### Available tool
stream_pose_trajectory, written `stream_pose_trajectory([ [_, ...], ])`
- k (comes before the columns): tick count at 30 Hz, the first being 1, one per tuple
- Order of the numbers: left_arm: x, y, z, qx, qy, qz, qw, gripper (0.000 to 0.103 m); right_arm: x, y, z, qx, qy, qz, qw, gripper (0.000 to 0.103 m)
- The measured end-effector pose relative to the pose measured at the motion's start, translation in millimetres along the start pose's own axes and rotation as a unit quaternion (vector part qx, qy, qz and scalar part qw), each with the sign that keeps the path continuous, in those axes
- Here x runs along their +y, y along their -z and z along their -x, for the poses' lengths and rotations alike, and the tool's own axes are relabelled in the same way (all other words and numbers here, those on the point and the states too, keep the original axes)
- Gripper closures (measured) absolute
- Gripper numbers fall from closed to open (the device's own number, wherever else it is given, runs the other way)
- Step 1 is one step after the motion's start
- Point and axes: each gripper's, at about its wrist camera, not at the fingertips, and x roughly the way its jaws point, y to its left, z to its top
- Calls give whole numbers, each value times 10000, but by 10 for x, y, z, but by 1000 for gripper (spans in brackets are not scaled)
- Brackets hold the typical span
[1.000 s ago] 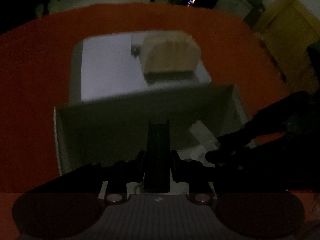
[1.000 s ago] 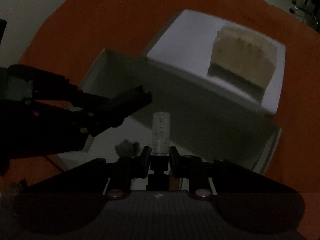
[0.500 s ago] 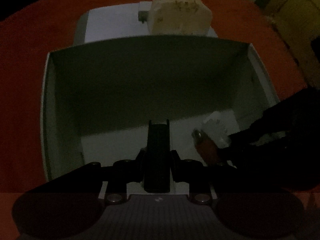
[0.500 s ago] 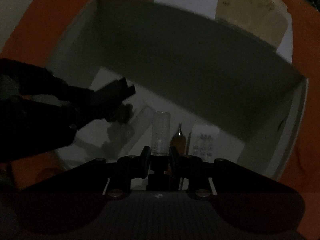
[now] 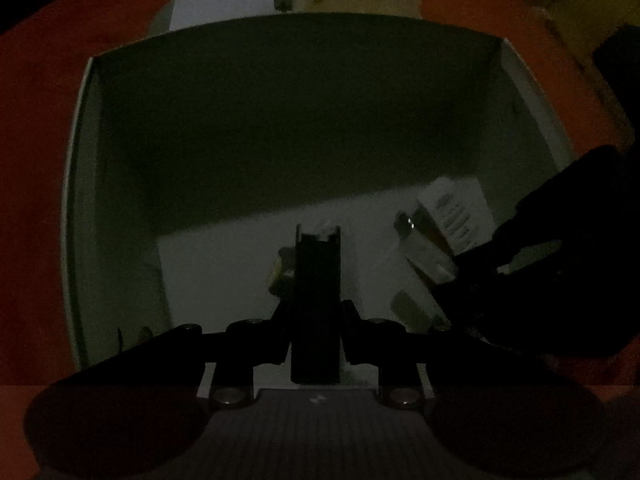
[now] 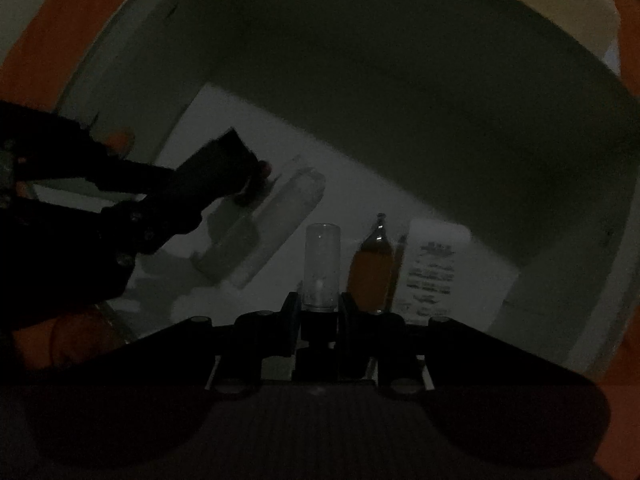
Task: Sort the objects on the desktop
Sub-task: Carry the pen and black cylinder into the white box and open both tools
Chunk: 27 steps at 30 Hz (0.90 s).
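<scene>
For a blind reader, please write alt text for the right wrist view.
The right tool holds a clear tube upright inside a white box. On the box floor lie an amber bottle and a printed white packet; the left tool reaches in from the left.

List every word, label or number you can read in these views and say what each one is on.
No text can be read.
White printed card on the floor of the box, beside the amber bottle: rows of dark print, too blurred and dim to read.
Clear vial in the right gripper: no label visible.
</scene>
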Motion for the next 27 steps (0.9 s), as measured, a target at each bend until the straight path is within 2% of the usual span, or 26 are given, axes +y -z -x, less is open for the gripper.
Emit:
stream_pose_trajectory([
  [11,62,74,-96,138,-154,11,9998,82,99,67,-263,216,334,438,9982,80],
  [18,91,128,-179,243,-265,28,9993,82,126,72,-285,178,344,472,9981,80],
  [21,107,128,-183,240,-247,89,9994,82,132,54,-296,179,365,475,9980,80],
  [23,106,124,-187,252,-250,124,9993,81,437,-105,-662,46,447,60,9990,79],
  [27,97,117,-121,245,-282,190,9991,77,510,-93,-685,70,345,48,9994,78],
])
